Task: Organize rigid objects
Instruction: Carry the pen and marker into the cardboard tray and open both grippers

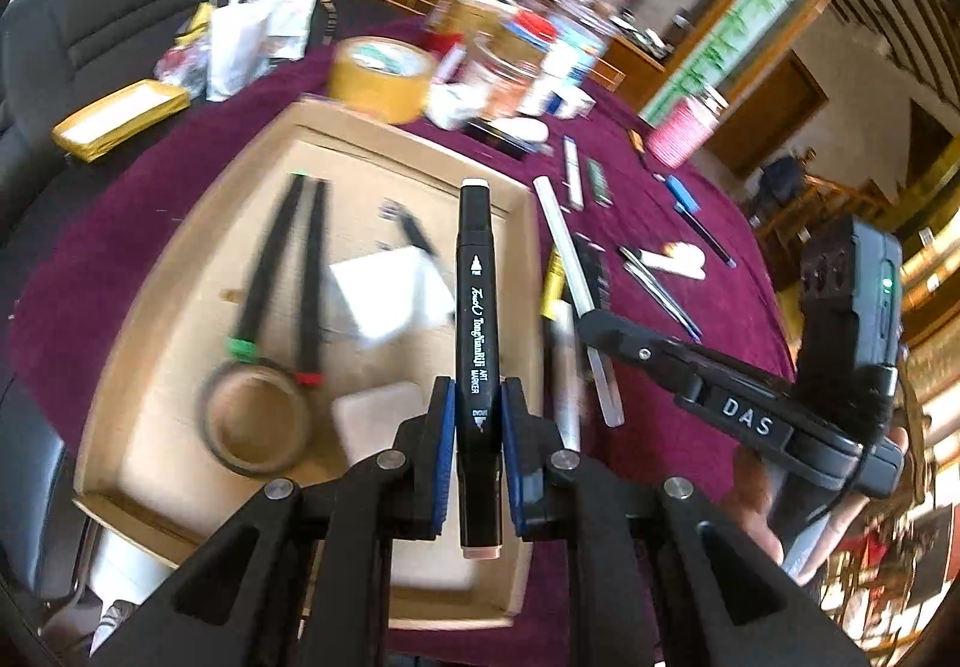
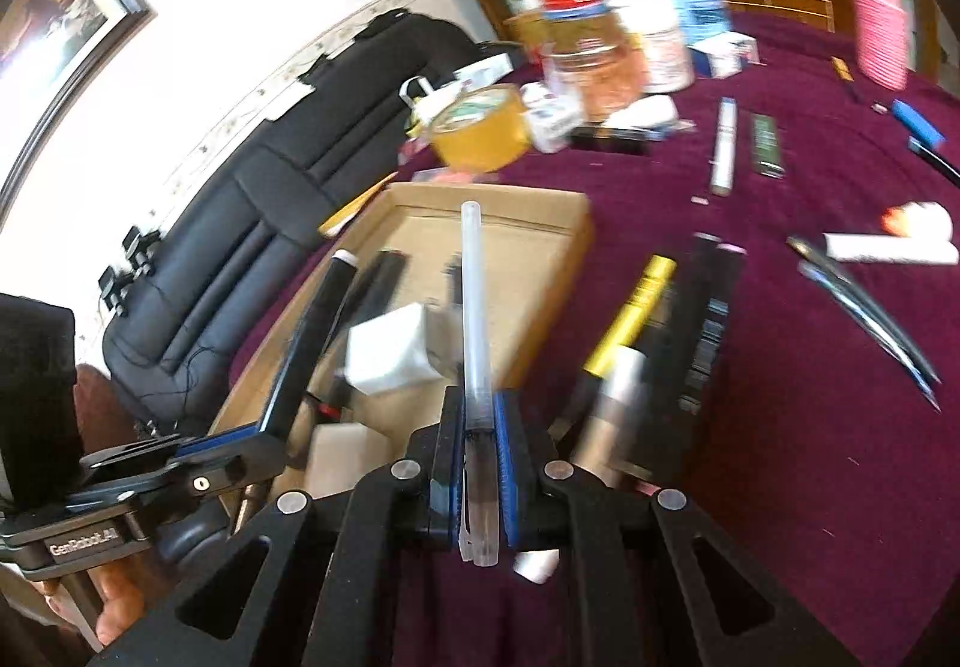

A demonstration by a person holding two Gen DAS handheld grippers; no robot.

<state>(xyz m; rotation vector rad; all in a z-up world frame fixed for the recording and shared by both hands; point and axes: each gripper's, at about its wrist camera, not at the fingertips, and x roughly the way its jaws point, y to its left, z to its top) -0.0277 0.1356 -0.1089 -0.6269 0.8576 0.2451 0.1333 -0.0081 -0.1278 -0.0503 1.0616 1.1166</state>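
Note:
My left gripper (image 1: 477, 397) is shut on a black art marker (image 1: 475, 271) with pale caps, held lengthwise above the right side of a shallow cardboard box (image 1: 180, 271). My right gripper (image 2: 478, 409) is shut on a clear plastic pen (image 2: 474, 307), pointing over the same cardboard box (image 2: 558, 229). Inside the box lie two black markers (image 1: 282, 271) with green and red bands, a tape ring (image 1: 255, 421), a white block (image 1: 390, 295) and a pale eraser (image 1: 375, 418). The other gripper (image 1: 720, 391) shows at right in the left wrist view.
On the maroon cloth (image 2: 780, 427) right of the box lie several pens, a gold-and-black marker (image 2: 636, 307), tweezers (image 2: 864, 313), a white tube (image 2: 888, 247) and a blue lighter (image 2: 915, 121). A yellow tape roll (image 1: 381, 76), jars and a pink cup (image 1: 684, 133) crowd the far side.

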